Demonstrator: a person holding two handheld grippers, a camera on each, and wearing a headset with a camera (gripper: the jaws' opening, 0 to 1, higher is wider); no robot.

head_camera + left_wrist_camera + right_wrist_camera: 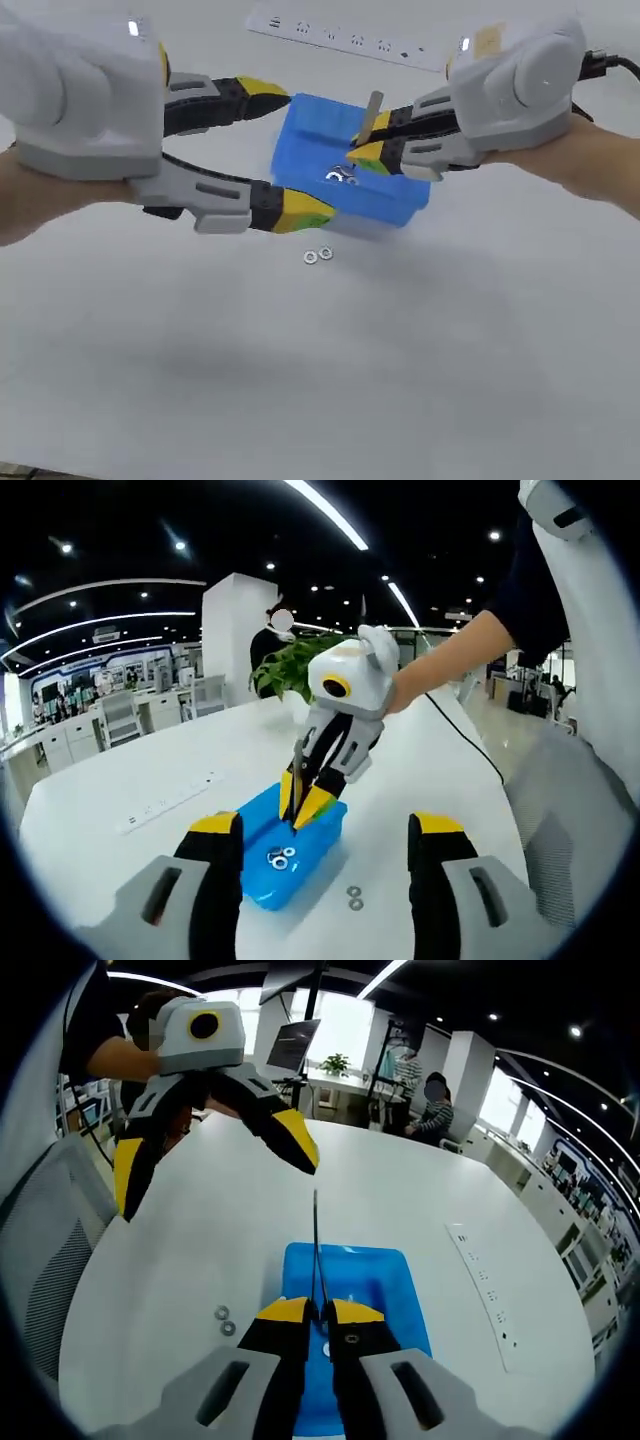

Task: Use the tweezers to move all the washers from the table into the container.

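Observation:
A blue container sits mid-table with washers in it. Two more washers lie on the white table just in front of it. My right gripper is shut on thin metal tweezers and hovers over the container. The right gripper view shows the tweezers reaching out over the container, with the two loose washers to the left. My left gripper is open, its jaws straddling the container's left end. In its view the container lies between the open jaws of that gripper.
A white power strip lies at the back of the table, beyond the container. Open white tabletop spreads in front of the loose washers. An office with desks and people is in the background of the gripper views.

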